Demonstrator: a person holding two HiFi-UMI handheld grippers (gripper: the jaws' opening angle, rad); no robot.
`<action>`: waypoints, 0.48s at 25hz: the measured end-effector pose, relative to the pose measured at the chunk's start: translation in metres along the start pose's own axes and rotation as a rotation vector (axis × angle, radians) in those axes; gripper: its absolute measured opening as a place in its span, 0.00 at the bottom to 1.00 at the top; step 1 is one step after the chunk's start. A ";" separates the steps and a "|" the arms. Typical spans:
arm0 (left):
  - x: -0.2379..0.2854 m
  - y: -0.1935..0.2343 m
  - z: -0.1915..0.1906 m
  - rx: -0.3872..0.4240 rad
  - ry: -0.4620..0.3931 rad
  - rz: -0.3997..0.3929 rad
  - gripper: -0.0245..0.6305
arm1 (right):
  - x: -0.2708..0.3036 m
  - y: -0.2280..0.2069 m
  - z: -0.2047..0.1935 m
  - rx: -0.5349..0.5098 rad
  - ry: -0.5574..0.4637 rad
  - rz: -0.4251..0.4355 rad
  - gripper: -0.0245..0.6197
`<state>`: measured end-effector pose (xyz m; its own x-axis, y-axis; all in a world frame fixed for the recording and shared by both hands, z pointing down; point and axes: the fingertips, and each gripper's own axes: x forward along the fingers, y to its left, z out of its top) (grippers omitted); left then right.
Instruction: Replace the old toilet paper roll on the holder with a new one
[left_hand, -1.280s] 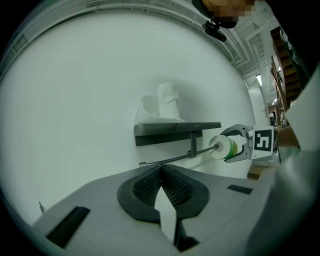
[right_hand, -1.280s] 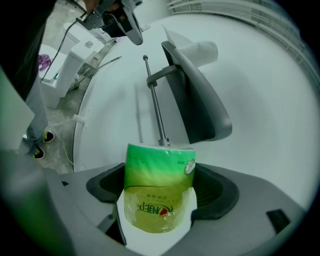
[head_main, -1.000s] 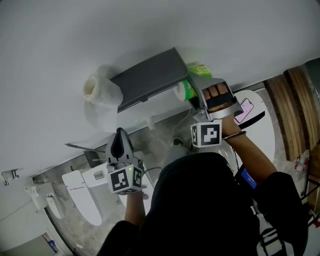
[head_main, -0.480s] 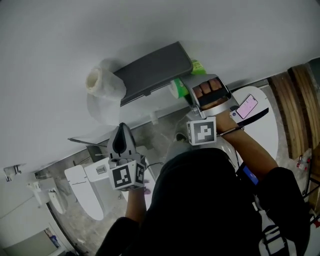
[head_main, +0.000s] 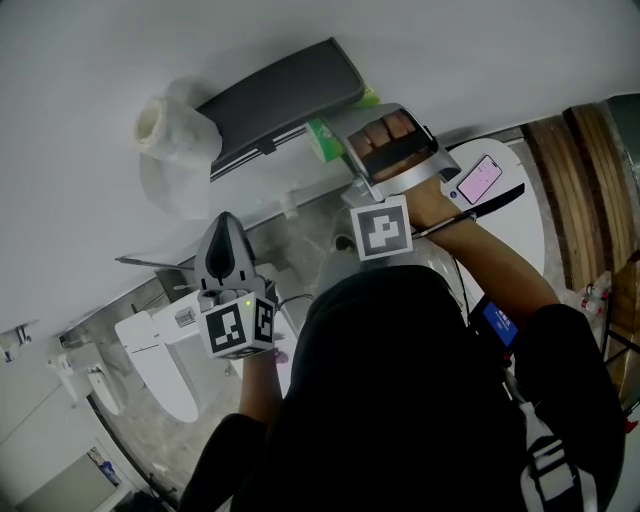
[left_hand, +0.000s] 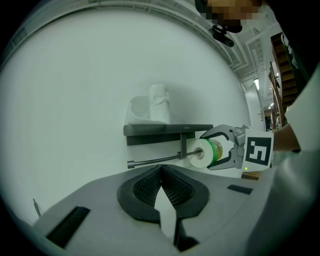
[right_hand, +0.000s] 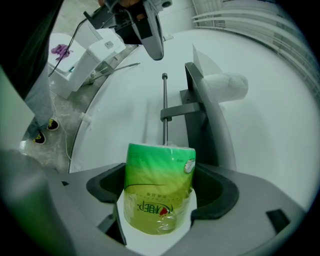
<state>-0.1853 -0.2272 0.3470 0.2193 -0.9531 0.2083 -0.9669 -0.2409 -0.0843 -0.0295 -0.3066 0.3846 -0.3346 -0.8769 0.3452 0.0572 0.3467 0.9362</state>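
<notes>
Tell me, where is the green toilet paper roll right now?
Seen in the left gripper view, the green roll is right of centre, clamped in the right gripper at the rod's end, just under the grey shelf.

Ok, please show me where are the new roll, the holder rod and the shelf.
new roll (right_hand: 159, 185): right gripper view, on its green wrapper.
rod (left_hand: 155, 160): left gripper view, middle of the bare bar.
shelf (head_main: 280, 100): head view, middle of its dark flat face.
</notes>
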 end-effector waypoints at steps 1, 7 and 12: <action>0.000 0.000 0.000 -0.002 -0.003 0.002 0.07 | 0.001 -0.001 0.002 -0.009 -0.003 -0.004 0.67; -0.005 0.002 0.001 -0.003 -0.007 0.016 0.07 | 0.003 0.001 0.020 -0.029 -0.027 0.009 0.67; -0.011 0.005 0.001 0.003 -0.009 0.033 0.07 | 0.003 0.005 0.033 -0.034 -0.050 0.035 0.67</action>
<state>-0.1918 -0.2184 0.3434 0.1883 -0.9621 0.1971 -0.9732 -0.2098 -0.0941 -0.0616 -0.2967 0.3883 -0.3784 -0.8462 0.3751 0.1010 0.3651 0.9255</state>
